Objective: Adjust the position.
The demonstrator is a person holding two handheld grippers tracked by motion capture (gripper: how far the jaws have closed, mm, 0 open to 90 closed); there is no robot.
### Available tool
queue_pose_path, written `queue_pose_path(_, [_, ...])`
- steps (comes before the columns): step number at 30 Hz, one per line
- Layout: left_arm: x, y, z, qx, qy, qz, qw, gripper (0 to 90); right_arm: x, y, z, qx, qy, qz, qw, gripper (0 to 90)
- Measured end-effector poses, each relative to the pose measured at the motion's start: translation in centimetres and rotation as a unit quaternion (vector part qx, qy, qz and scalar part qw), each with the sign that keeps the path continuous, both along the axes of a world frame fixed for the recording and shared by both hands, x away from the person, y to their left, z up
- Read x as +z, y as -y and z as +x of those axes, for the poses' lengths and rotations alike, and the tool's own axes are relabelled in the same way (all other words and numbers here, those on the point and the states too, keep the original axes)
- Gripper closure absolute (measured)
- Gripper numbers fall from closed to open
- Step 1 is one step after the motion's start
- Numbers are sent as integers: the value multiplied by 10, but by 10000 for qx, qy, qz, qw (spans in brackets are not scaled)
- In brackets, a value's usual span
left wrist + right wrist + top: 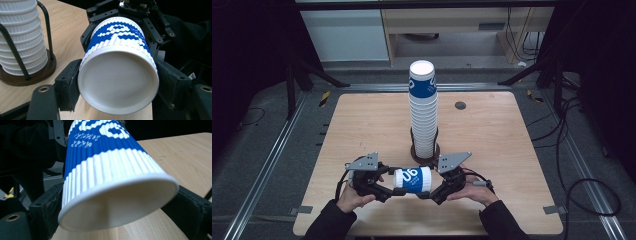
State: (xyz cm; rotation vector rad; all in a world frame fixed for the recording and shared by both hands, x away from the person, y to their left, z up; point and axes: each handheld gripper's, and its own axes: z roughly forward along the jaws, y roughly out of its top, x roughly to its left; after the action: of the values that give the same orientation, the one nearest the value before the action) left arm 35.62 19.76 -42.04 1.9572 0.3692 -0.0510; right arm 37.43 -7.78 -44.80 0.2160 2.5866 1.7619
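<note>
Blue and white, ribbed paper, lying on its side: that's the cup (pixel 412 180) at six o'clock on the table (pixel 492 150), carried just off the wood between two grippers. Behind it, toward the table's centre, the tall stack of cups (pixel 423 112) stands upright in its dark holder (pixel 425 152), so one cup is out and apart from the pile, and the job looks to be in its middle stretch.

Left gripper (pixel 388 192) sits at the cup's nine o'clock end. Its own view looks straight at the cup's closed base (pixel 117 82), and both jaws press against the sides there, so it has the cup clamped.

Right gripper (pixel 432 192) comes in from three o'clock, at the open mouth (pixel 120 205). Its jaws flank the rim on either side and appear to touch it, but whether they are really squeezing I cannot tell; the rim looks round and undented. My read is a handover caught halfway: one side firmly on, the other only arriving.

What's left, as I judge it: the right side has to settle its hold, one gripper has to let go, and the cup has to be set upright somewhere or returned to the stack.

Poses now. Both hands come up from the bottom edge in dark sleeves, left hand (pixel 352 197) and right hand (pixel 472 190) mirrored, wrists angled inward so the two grippers point at each other across the cup, roughly level with the table.
</note>
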Motion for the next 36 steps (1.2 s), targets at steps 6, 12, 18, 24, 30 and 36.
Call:
queue_pose_path(6, [-1,0,1,-32,-43,54,10000,273,-2,0,1,50,-11,-17,10000,130])
queue_pose_path(12, [-1,1,1,15,-21,82,10000,264,-1,2,1,97,-39,-56,9999,147])
queue_pose_path(18, [3,-4,2,90,41,102,9999,227,3,7,3,10,-25,-64,10000,154])
queue_pose_path(24, [4,-10,5,145,77,376,9992,191,4,11,4,-95,61,-239,9997,153])
queue_pose_path(30, [-1,-8,6,98,125,850,9963,177,0,8,5,-118,90,-547,9984,151])
queue_pose_path(36, [-10,4,4,-45,236,1470,9888,170,-7,0,4,-52,161,-967,9952,149])
